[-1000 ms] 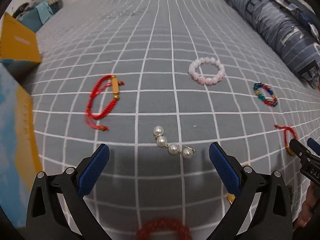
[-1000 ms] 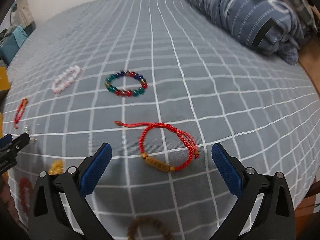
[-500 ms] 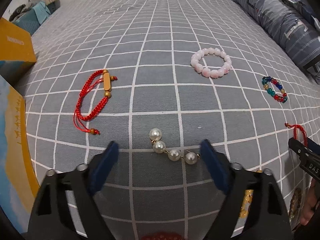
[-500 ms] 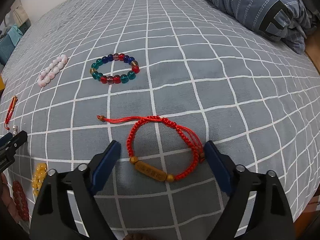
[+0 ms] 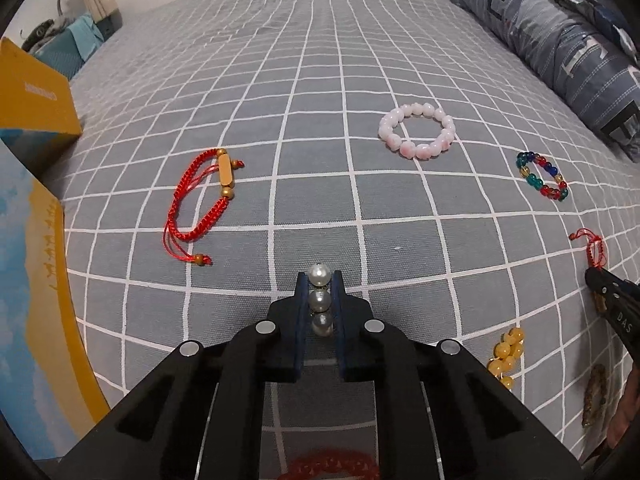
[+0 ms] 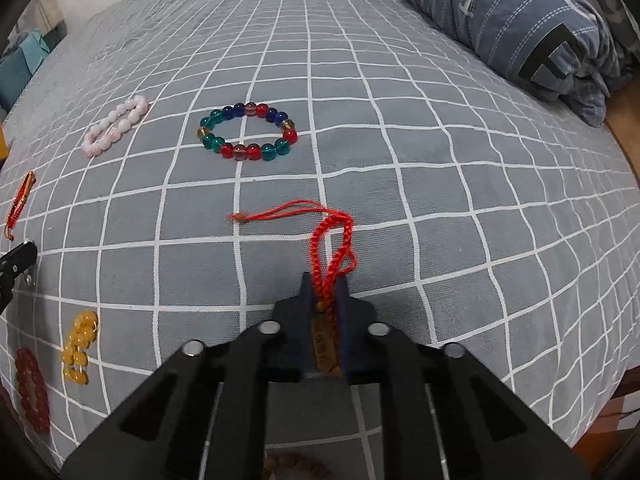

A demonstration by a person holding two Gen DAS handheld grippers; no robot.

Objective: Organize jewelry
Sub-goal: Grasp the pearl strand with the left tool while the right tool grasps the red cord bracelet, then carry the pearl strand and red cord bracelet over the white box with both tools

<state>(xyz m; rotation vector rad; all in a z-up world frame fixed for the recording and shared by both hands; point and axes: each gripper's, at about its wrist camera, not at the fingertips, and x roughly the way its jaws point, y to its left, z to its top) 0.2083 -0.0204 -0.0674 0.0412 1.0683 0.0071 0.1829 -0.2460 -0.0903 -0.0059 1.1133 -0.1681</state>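
left wrist view, left hand-held gripper (image 5: 320, 300) pinching pearl strand (image 5: 319, 300), right hand-held gripper (image 6: 324, 300) clamping red cord bracelet (image 6: 332, 248)

The left gripper (image 5: 320, 280) points steeply down at the bed, its blue pads (image 5: 301, 312) clamped on a pearl strand (image 5: 320, 300) that lies in line between them. The right gripper (image 6: 325, 286) tilts down the same way, its pads (image 6: 346, 320) pinched on a red bracelet (image 6: 332, 248) whose cord loops stick out ahead of the tips. In the left view the right gripper's black nose shows at the right edge, with part of a hand (image 5: 624, 412) below it.
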